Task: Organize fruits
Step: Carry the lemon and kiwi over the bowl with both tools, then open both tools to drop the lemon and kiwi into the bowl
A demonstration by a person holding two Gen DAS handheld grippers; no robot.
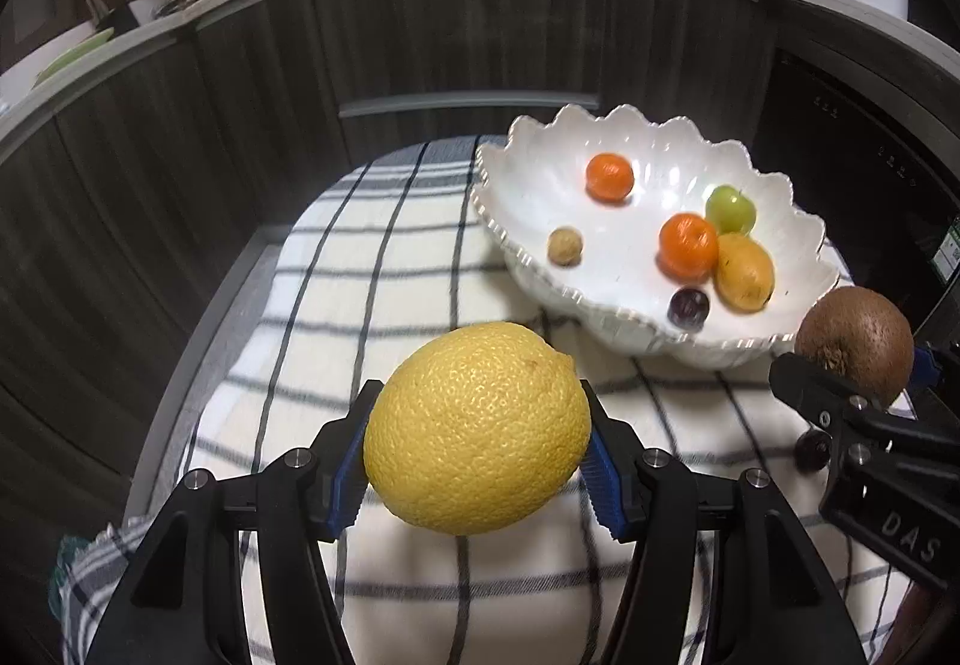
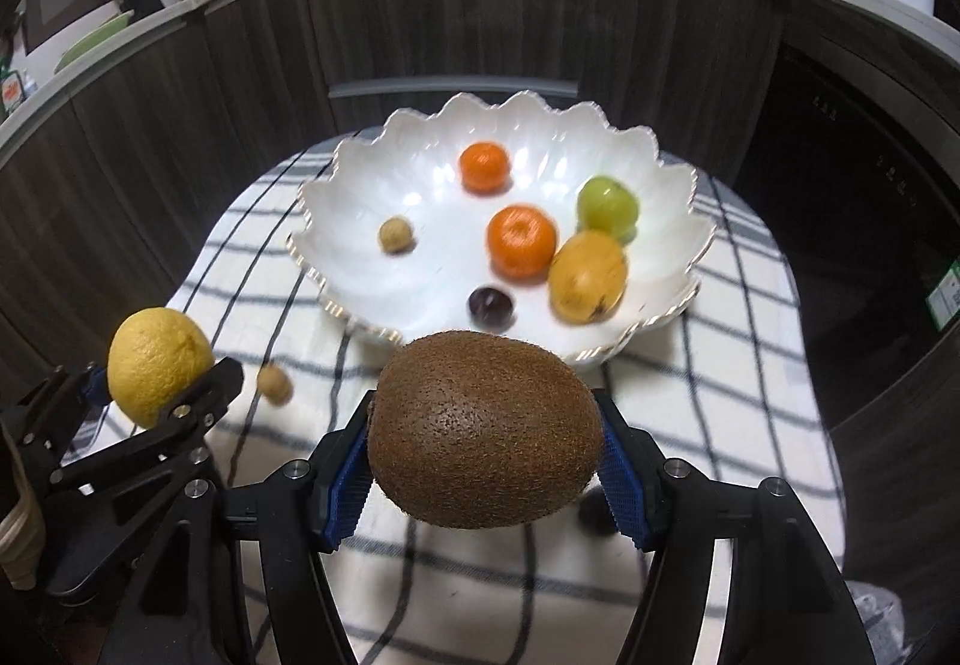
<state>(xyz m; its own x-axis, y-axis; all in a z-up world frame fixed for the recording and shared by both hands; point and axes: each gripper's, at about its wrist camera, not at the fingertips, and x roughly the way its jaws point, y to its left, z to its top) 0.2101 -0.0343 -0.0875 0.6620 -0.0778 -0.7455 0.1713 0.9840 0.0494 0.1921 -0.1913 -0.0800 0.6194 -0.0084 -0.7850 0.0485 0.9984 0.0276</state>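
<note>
My left gripper [image 1: 477,446] is clamped on the lemon [image 1: 477,428], blue pads pressing its two flanks, and the fruit sits out near the fingertips with most of its bulk forward of the pads. My right gripper [image 2: 485,458] is closed the same way around the kiwi [image 2: 485,428], gripped across its long body. Both fruits hang clear of the checked cloth [image 1: 360,257] below them.

Ahead of both grippers, and to the right of the left one, stands the scalloped white bowl [image 2: 336,185], already holding two oranges, a green fruit, a yellow-orange one, a dark plum-like one and a small tan nut-like ball. Off to the left of my right gripper a second tan ball [image 2: 275,383] lies on the cloth, and a dark round fruit [image 2: 594,509] peeks out just under the right finger.

Risks, as I judge them: the lemon's rind is curved and held near the tips, so a quick tilt could squirt it forward (the kiwi's fuzz should bite better). The two grippers are close side by side, so converging on the bowl together may knock fingers. A drop from height could send fruit rolling into the ones already inside, or chip that thin wavy rim if a finger clips it. I cannot tell how soft the kiwi is; over-squeezing may bruise it.
</note>
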